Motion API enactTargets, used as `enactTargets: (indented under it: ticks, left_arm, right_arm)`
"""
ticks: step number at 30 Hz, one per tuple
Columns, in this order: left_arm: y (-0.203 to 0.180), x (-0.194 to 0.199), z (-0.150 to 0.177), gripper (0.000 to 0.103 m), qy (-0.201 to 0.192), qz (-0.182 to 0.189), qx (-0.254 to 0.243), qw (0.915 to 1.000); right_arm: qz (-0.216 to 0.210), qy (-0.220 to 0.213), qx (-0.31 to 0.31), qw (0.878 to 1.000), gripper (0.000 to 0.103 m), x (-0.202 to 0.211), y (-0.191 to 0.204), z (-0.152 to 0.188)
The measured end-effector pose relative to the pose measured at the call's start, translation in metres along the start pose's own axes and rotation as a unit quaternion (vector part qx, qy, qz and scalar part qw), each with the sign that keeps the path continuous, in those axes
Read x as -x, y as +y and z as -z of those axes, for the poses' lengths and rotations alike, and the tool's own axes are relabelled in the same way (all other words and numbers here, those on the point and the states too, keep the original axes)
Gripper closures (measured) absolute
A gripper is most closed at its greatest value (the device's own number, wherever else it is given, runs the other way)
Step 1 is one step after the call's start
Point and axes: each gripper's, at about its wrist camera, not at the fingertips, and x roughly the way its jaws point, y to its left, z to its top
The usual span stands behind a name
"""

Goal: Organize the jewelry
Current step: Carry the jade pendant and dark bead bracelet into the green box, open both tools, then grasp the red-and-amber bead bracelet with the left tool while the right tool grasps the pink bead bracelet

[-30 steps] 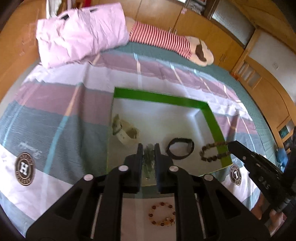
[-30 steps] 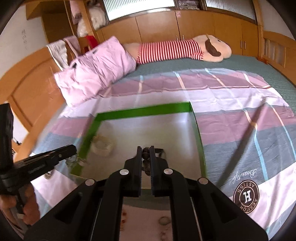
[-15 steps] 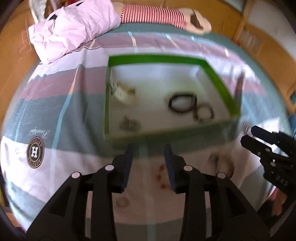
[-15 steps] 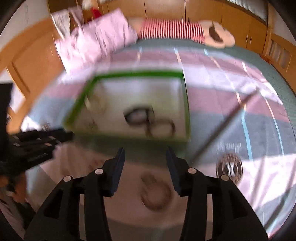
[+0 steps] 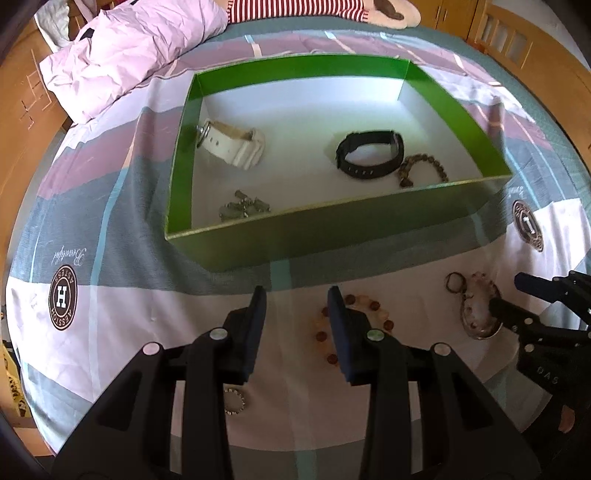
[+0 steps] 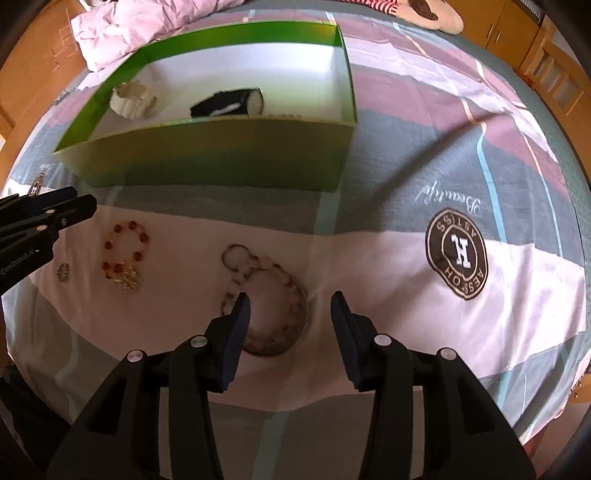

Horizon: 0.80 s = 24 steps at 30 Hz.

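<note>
A green box [image 5: 295,229] [image 6: 221,155] sits on the bedspread. It holds a white watch [image 5: 232,146] [image 6: 131,99], a black watch [image 5: 369,155] [image 6: 229,103], a brown bead bracelet [image 5: 421,170] and a silver piece [image 5: 243,208]. In front of the box lie a red bead bracelet [image 5: 373,304] [image 6: 127,281], a small ring [image 5: 243,400] [image 6: 62,273] and a pale bead bracelet [image 5: 467,314] [image 6: 291,288]. My left gripper [image 5: 296,295] [image 6: 83,201] is open and empty, just left of the red bracelet. My right gripper [image 6: 290,299] [image 5: 508,291] is open above the pale bracelet.
A pink folded quilt [image 5: 129,55] and a striped plush toy [image 5: 314,7] lie at the far end of the bed. Wooden cabinets [image 6: 554,66] line the wall behind. The bedspread's round logo patches [image 5: 62,297] [image 6: 456,253] flank the jewelry.
Both grippers were shut on pieces over the box: the left on the silver piece, the right on the brown bracelet. Both pieces now lie in the box, and both grippers have opened and dropped back.
</note>
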Motion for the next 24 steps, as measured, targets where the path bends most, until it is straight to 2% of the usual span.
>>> enactTargets:
  ticks: [2, 5, 7, 10, 14, 17, 21, 24]
  left_arm:
    - [0.0, -0.007, 0.001, 0.068, 0.013, -0.001, 0.003, 0.9999]
    - [0.003, -0.021, 0.002, 0.068, 0.04, 0.005, 0.018, 0.9991]
    - [0.006, -0.029, 0.003, 0.068, 0.052, 0.003, 0.024, 0.9983]
    - [0.009, -0.033, 0.004, 0.061, 0.053, -0.001, 0.032, 0.9981]
    - [0.01, -0.034, 0.004, 0.057, 0.053, -0.004, 0.034, 0.998]
    - [0.011, -0.034, 0.003, 0.056, 0.052, -0.001, 0.034, 0.998]
    - [0.006, -0.033, 0.003, 0.055, 0.052, 0.011, 0.028, 0.9982]
    - [-0.002, -0.034, 0.006, 0.055, 0.053, 0.006, 0.015, 0.9985]
  right_arm:
    - [-0.008, 0.009, -0.004, 1.0, 0.063, -0.005, -0.001, 0.003]
    - [-0.014, 0.025, 0.0, 1.0, 0.081, -0.015, 0.002, 0.007]
    - [-0.007, 0.016, 0.013, 1.0, 0.087, -0.014, 0.006, 0.01]
    - [-0.036, -0.004, 0.011, 0.999, 0.099, -0.003, 0.01, 0.009]
    - [-0.059, -0.067, 0.001, 0.996, 0.099, 0.027, 0.008, 0.007]
    - [-0.066, -0.088, -0.015, 0.994, 0.099, 0.036, 0.001, 0.004]
    - [-0.06, -0.079, -0.022, 0.995, 0.099, 0.031, -0.001, 0.001]
    - [-0.032, -0.068, -0.044, 0.996, 0.099, 0.021, -0.007, -0.003]
